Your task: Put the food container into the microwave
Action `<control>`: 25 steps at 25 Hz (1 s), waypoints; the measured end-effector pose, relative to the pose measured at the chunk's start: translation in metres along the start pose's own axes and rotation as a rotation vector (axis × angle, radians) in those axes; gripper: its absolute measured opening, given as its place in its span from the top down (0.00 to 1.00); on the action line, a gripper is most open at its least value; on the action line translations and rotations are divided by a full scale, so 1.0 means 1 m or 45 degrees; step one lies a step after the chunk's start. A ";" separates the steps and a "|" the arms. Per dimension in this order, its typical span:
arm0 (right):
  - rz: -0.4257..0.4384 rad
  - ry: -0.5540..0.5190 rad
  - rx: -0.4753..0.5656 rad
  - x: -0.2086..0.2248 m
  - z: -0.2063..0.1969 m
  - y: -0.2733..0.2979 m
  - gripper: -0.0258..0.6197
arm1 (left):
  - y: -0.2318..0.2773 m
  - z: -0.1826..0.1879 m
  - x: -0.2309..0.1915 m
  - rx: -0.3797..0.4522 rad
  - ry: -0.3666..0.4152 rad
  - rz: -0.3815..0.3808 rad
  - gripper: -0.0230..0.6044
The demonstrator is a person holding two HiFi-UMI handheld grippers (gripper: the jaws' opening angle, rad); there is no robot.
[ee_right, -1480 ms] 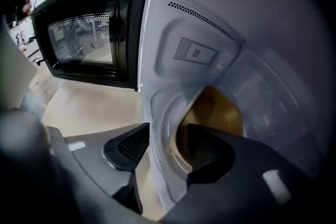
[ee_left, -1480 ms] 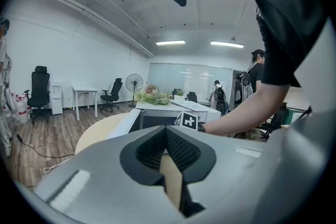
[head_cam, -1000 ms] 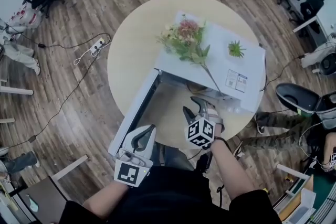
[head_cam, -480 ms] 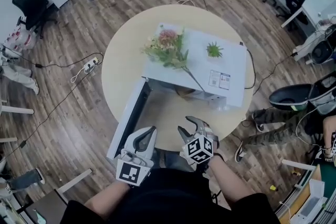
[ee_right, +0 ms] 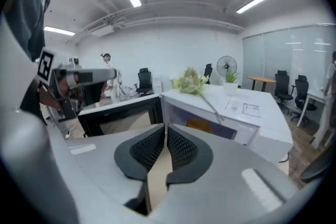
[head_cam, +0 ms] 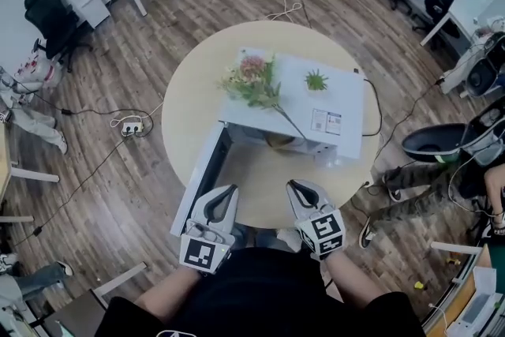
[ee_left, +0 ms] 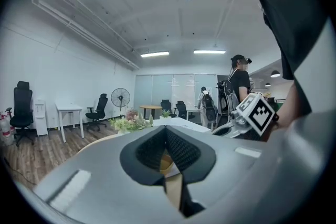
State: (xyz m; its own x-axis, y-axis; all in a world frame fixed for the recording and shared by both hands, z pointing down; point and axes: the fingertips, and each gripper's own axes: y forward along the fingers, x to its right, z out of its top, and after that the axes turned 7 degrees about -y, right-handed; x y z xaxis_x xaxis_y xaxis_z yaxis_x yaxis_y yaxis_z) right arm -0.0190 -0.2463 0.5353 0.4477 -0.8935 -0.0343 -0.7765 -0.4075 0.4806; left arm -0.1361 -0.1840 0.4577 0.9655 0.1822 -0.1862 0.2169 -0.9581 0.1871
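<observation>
A white box-shaped microwave (head_cam: 347, 95) sits on the right half of the round pale wooden desk (head_cam: 189, 99), its open front facing the near edge. The dark-windowed microwave door (head_cam: 203, 174) is swung wide open toward the desk's left edge. Inside the cavity a yellow-brown food container (head_cam: 281, 141) rests on the floor, showing as an orange-brown shape through the opening in the right gripper view (ee_right: 199, 125); what it holds cannot be made out. On the microwave's top lie a bunch of pink and green flowers (head_cam: 251, 79) at the left and a small green potted plant (head_cam: 316, 80) just right of it.

The left gripper (head_cam: 220, 196) hovers at the near edge beside the door's end, jaws pressed together with nothing between them. The right gripper (head_cam: 299, 189) hovers over the near edge in front of the opening, well apart from the container, jaws likewise closed and empty.
</observation>
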 end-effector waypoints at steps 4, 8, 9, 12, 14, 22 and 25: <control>-0.132 0.079 0.190 0.023 0.040 -0.045 0.93 | 0.010 0.022 0.005 0.062 0.027 -0.039 0.96; -0.276 0.074 0.349 0.034 0.065 -0.086 0.93 | 0.018 0.038 0.015 0.101 0.061 -0.093 0.96; -0.319 0.062 0.384 0.035 0.070 -0.095 0.94 | 0.020 0.041 0.017 0.108 0.064 -0.106 0.96; -0.426 0.039 0.459 0.038 0.079 -0.115 0.95 | 0.025 0.052 0.023 0.136 0.085 -0.138 0.96; -0.470 0.044 0.473 0.040 0.080 -0.122 0.95 | 0.027 0.060 0.023 0.157 0.101 -0.140 0.96; -0.571 0.060 0.513 0.050 0.085 -0.137 0.95 | 0.029 0.067 0.025 0.207 0.098 -0.171 0.96; -0.586 0.027 0.514 0.051 0.086 -0.136 0.95 | 0.031 0.067 0.024 0.211 0.100 -0.168 0.96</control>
State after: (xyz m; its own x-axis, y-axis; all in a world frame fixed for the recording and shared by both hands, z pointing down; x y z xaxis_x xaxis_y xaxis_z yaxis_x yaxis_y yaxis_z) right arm 0.0713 -0.2522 0.3931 0.7828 -0.6063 -0.1401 -0.6059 -0.7939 0.0507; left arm -0.1155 -0.2245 0.3940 0.9398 0.3191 -0.1220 0.3219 -0.9468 0.0036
